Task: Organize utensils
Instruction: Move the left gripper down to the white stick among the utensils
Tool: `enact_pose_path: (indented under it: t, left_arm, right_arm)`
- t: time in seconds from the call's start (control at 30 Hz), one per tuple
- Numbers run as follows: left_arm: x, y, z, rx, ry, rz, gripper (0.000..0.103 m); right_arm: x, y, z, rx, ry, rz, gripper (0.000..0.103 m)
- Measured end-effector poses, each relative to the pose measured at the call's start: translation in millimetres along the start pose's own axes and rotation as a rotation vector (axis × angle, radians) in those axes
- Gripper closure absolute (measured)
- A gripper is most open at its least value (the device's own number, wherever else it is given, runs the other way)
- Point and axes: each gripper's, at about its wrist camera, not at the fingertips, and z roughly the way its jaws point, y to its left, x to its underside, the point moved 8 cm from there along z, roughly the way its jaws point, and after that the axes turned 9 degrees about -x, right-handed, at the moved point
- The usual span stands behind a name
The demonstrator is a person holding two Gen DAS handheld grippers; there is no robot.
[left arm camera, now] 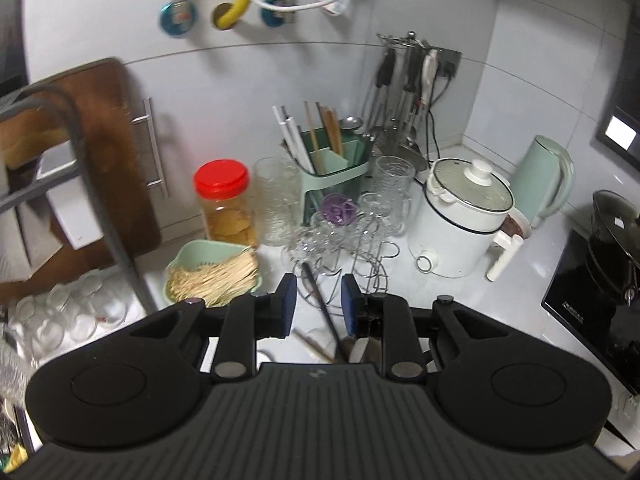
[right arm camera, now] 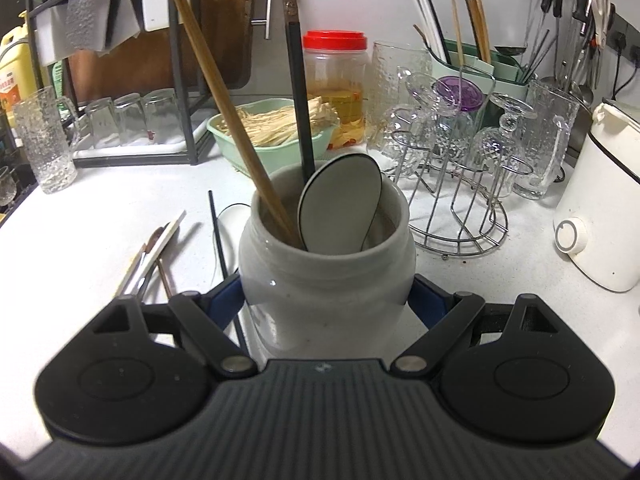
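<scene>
White kitchen counter (right arm camera: 100, 184) holds loose utensils (right arm camera: 160, 244) lying flat beside a grey ceramic jar (right arm camera: 326, 276), which stands clamped between the right gripper's (right arm camera: 326, 300) wide-set blue pads and contains a wooden chopstick (right arm camera: 228, 108), a black chopstick (right arm camera: 298, 92) and a spoon (right arm camera: 340, 204); the left gripper (left arm camera: 318, 304) hovers above, partly open and empty

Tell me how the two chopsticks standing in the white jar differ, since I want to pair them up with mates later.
The wooden chopstick is light brown and leans hard to the left; the black chopstick stands nearly upright. The black one has a decorated band near its top, while the wooden one looks plain. Both stand with their lower ends inside the white jar, beside a white spoon, and both rise well above its rim.
</scene>
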Motion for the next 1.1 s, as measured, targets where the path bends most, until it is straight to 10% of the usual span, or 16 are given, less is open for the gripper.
enact_pose_path:
  t: [1.1]
  left_arm:
    - [173.9,107.4,44.0,-0.184,0.266,-0.467,0.075]
  right_arm:
    - [6.7,-21.6,-12.2,-0.034,0.045,-0.017,0.013]
